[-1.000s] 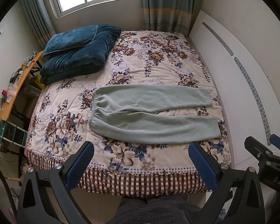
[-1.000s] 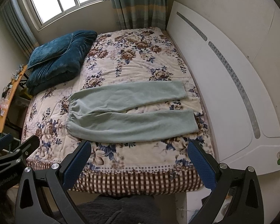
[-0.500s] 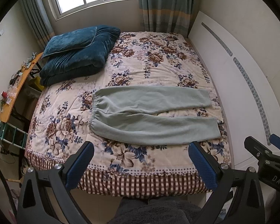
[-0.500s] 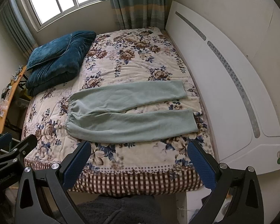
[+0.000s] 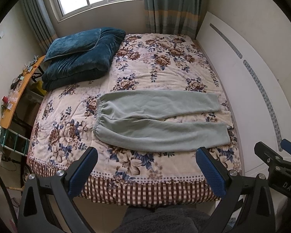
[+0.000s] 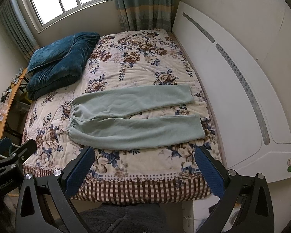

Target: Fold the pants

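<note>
Ahead of both tongs, well apart from them, the pants (image 5: 159,122) lie flat on the bed (image 5: 164,62), long axis crosswise: waistband toward the left tongs (image 5: 145,167), cuffs toward the right tongs (image 6: 143,163). Both are released, empty. Readable writing: "DAS".

One pair of pale green pants (image 5: 157,122) is lying on one floral bed (image 5: 164,62), its two legs spread apart. One folded blue blanket (image 5: 81,62) is sitting at the bed's far left corner, one blue pillow (image 5: 71,44) resting on top. Two grippers, left gripper (image 5: 146,172) and right gripper (image 6: 143,170), are hovering wide apart at the bed's near edge.
</note>
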Demonstrator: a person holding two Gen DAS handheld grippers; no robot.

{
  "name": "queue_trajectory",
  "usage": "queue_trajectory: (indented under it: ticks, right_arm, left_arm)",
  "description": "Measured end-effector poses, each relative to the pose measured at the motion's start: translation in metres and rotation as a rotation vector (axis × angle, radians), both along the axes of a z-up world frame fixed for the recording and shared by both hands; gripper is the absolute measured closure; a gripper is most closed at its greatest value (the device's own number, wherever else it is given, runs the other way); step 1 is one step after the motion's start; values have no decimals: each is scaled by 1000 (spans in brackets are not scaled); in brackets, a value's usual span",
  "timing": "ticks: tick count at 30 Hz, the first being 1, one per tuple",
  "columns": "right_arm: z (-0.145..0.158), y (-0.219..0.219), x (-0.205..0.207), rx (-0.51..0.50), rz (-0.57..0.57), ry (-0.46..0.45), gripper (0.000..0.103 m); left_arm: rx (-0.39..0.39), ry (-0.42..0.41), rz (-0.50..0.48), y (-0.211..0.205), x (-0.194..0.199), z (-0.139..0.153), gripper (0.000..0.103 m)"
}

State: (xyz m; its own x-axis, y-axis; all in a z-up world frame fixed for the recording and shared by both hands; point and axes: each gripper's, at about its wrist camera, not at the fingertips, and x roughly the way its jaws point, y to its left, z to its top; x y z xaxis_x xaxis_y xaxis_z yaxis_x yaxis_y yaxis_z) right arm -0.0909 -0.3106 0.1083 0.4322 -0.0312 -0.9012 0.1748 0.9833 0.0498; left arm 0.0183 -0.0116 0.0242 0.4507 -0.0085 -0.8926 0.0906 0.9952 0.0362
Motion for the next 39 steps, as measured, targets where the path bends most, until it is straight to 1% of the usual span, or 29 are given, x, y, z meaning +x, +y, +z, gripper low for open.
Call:
queue_trajectory:
  ticks: [9, 20, 24, 27, 30, 34, 36, 39]
  right_arm:
    - [-5, -3, 4, -3, -1, 3, 0]
    - [-9, -1, 5, 2, 2, 6, 0]
    - [-16, -1, 10, 7, 1, 9, 0]
    - [-38, -2, 30, 0, -3, 20, 0]
    - [-69, -5, 58, 19, 9, 47, 0]
    - [-123, -2, 106, 56, 38, 104, 0]
    - [-150, 5, 130, 53, 42, 132, 0]
    - [-196, 19, 171, 52, 35, 184, 0]
  left_arm:
    - [-1, -4, 1, 5, 4, 3, 0]
    - [7, -2, 9, 8, 5, -5, 0]
    - [54, -58, 46, 10, 18, -20, 0]
    - [112, -84, 77, 11, 35, -43, 0]
    - [171, -58, 96, 13, 61, -76, 0]
    - [199, -19, 111, 18, 98, -123, 0]
    - [213, 3, 112, 20, 117, -146, 0]
    - [209, 39, 112, 30, 152, -185, 0]
